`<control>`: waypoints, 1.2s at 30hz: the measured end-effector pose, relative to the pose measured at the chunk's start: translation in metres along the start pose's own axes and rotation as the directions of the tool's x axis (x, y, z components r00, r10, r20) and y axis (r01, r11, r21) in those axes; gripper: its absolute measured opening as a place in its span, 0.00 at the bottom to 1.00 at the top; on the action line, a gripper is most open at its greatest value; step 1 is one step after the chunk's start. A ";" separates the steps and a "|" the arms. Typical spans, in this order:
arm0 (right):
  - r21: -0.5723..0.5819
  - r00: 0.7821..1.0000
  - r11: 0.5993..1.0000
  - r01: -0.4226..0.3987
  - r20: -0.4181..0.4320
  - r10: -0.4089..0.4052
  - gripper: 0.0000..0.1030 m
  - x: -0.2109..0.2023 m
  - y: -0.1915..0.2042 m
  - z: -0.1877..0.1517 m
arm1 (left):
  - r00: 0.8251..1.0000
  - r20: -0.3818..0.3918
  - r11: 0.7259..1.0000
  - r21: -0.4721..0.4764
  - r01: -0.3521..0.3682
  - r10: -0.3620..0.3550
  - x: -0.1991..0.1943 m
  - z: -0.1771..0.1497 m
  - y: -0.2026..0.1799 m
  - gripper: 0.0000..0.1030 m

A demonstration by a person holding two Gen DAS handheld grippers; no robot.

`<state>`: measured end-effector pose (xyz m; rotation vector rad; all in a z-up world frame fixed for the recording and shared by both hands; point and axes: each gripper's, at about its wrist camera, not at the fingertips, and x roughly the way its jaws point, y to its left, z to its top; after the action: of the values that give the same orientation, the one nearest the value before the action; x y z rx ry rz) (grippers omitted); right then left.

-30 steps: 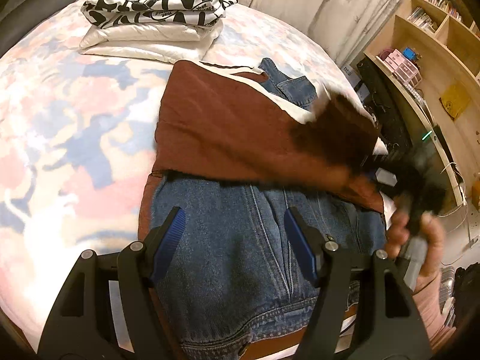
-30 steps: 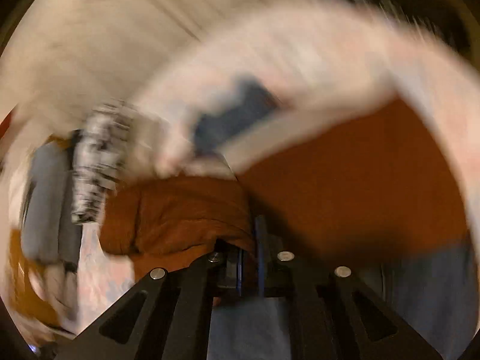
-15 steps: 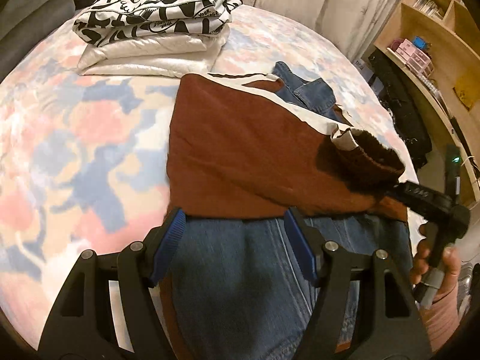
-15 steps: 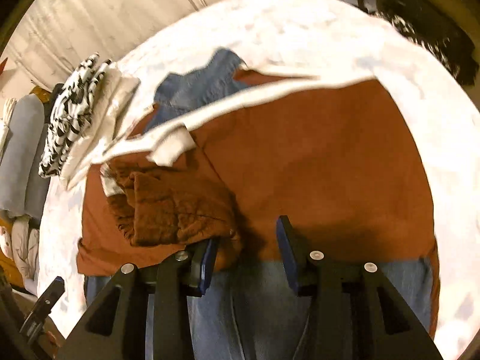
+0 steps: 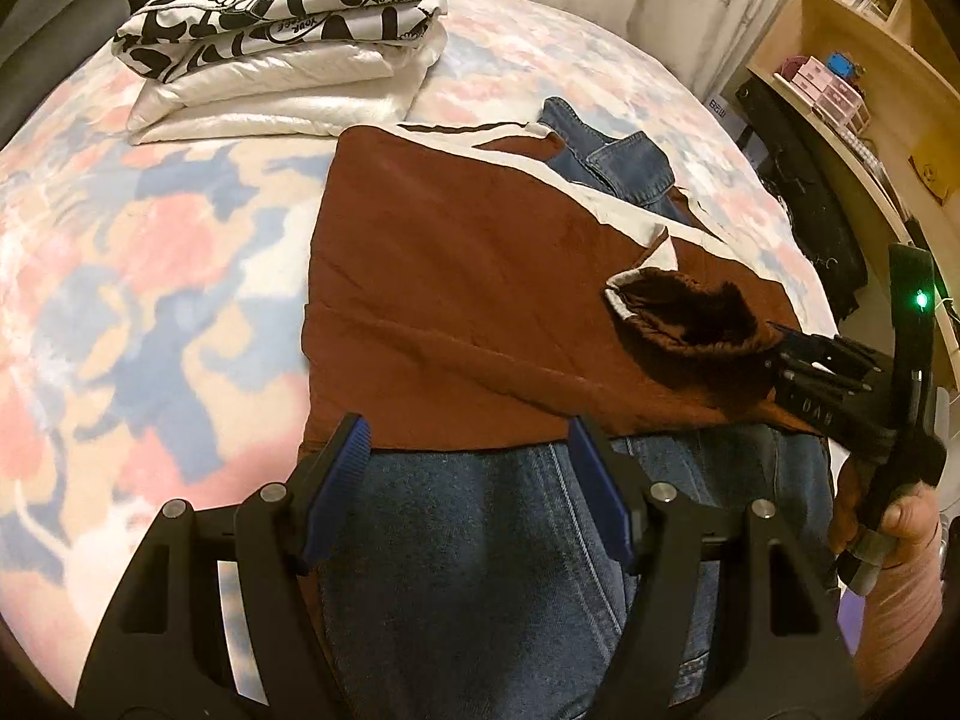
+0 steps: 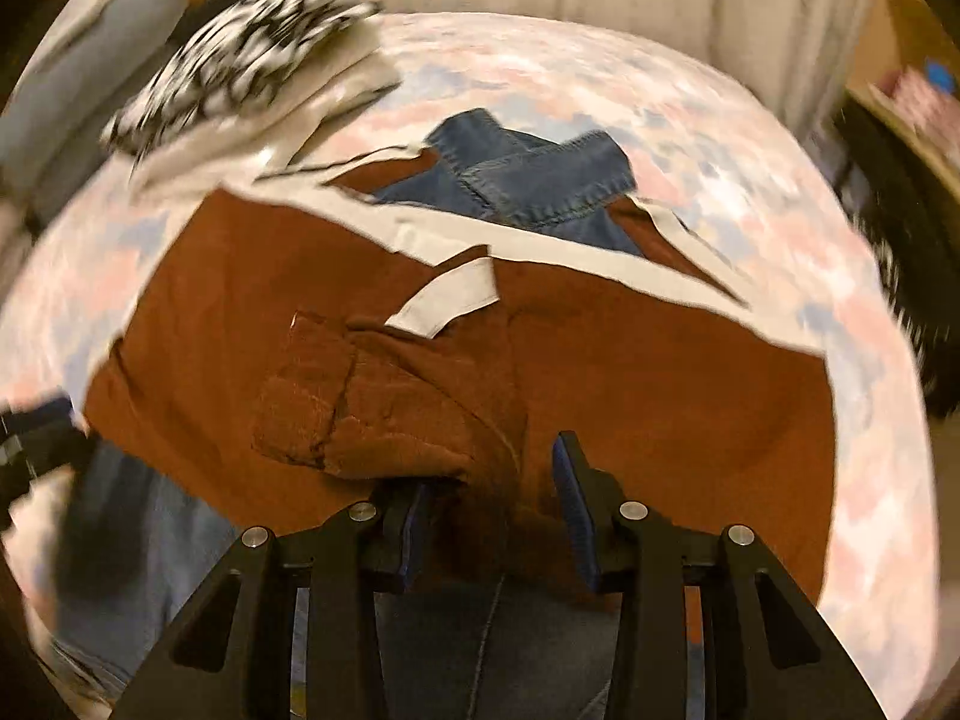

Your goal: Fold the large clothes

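A denim jacket with a rust-brown lining lies on the floral bed. Its denim (image 5: 480, 552) faces up near me and the brown lining (image 5: 456, 276) is folded over the far half. The collar (image 6: 528, 180) shows at the far end. My left gripper (image 5: 468, 480) is open, empty, just above the brown fold's near edge. My right gripper (image 6: 489, 501) is open; a bunched brown cuff (image 6: 372, 402) rests against its left finger. In the left wrist view the right gripper (image 5: 798, 372) sits at the cuff (image 5: 684, 312).
A stack of folded clothes, black-and-white print on top of white, sits at the far left of the bed (image 5: 282, 42). Wooden shelves (image 5: 864, 60) and dark equipment stand beyond the bed's right edge. The floral bedspread (image 5: 132, 276) lies bare to the left.
The right gripper has opened and let go of the brown sleeve, which now lies bunched on the lining. The left gripper has moved forward to the fold's edge.
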<state>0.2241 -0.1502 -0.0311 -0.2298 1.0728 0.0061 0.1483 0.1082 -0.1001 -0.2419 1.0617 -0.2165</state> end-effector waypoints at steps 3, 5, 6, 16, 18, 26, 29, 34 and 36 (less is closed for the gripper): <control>-0.136 0.997 0.988 0.077 0.024 -0.074 0.39 -0.004 0.022 -0.005 | 1.000 -0.005 1.000 -0.007 0.003 -0.003 0.001 0.000 0.003 0.64; -0.220 0.992 0.967 0.126 0.045 -0.119 0.43 -0.005 0.036 -0.017 | 1.000 -0.004 1.000 -0.011 0.006 -0.006 -0.001 0.000 0.005 0.64; -0.272 0.987 0.949 0.161 0.063 -0.149 0.47 -0.006 0.046 -0.020 | 1.000 -0.002 1.000 -0.013 0.008 -0.008 -0.002 0.000 0.006 0.64; -0.530 0.942 0.779 0.335 0.164 -0.294 0.58 0.020 0.125 -0.046 | 1.000 -0.005 0.999 -0.033 0.021 -0.021 -0.007 -0.008 0.018 0.64; -0.560 0.933 0.747 0.358 0.180 -0.313 0.58 0.026 0.139 -0.052 | 1.000 -0.004 0.999 -0.035 0.023 -0.023 -0.008 -0.010 0.021 0.64; -0.576 0.952 0.758 0.307 0.189 -0.241 0.16 0.039 0.168 -0.044 | 1.000 0.007 0.997 -0.069 0.029 -0.029 -0.013 -0.010 0.029 0.64; -0.515 0.974 0.828 0.222 0.156 -0.164 0.05 0.035 0.156 -0.022 | 0.999 0.008 0.996 -0.079 0.033 -0.032 -0.014 -0.008 0.030 0.64; 0.041 0.957 0.998 -0.057 0.286 0.043 0.04 -0.007 0.050 0.027 | 0.999 0.014 0.997 -0.074 0.033 -0.032 -0.014 -0.007 0.028 0.64; 0.421 0.928 0.880 -0.218 0.368 0.053 0.04 -0.003 -0.033 0.017 | 0.999 0.008 0.997 -0.074 0.033 -0.033 -0.012 -0.007 0.028 0.64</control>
<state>0.2415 -0.1792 -0.0149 0.2709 0.7065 -0.0754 0.1379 0.1378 -0.1019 -0.3272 1.0612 -0.2058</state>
